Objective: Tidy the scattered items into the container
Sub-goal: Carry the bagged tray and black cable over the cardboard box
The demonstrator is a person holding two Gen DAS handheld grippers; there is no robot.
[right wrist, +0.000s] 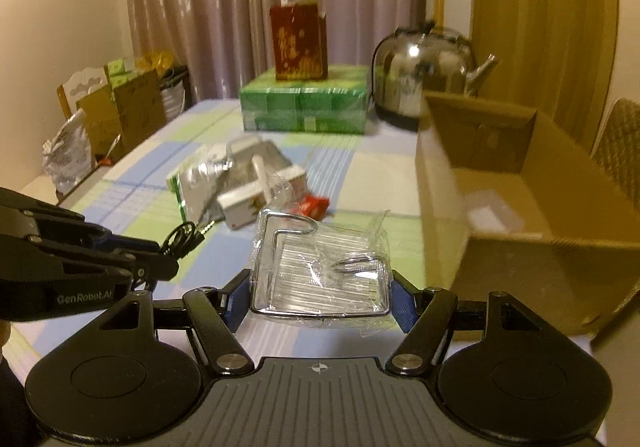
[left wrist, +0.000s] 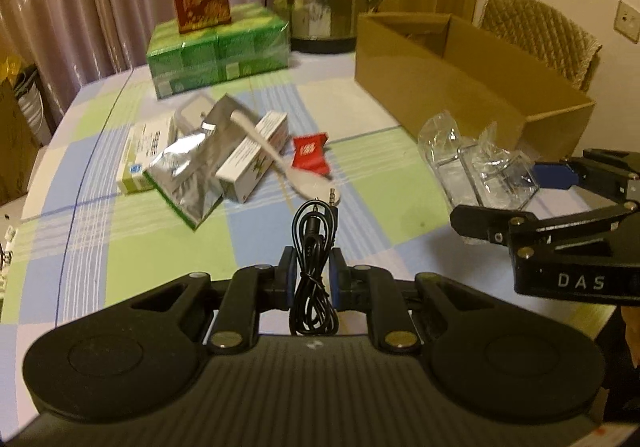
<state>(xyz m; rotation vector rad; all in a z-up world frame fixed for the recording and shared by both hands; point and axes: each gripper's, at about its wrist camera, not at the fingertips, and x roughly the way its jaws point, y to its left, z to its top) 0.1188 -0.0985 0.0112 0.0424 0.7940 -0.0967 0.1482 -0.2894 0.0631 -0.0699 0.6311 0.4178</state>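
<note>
While clamped tight on the coiled black cable [left wrist: 315, 247] by the left hand-held gripper [left wrist: 314, 279], with the right hand-held gripper [right wrist: 320, 297] half-wide around a wrapped clear rack [right wrist: 320, 263], cardboard box [right wrist: 500, 207] at two o'clock: risks loose plugs snagging its rim, slippery wrap sliding free.

"DAS" — right gripper [left wrist: 516, 203]; "GenRobot.AI" — left gripper [right wrist: 160, 259]

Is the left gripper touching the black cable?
Touching. The left wrist view shows the left gripper shut on the coiled black cable, its pads pressing both sides.
</note>
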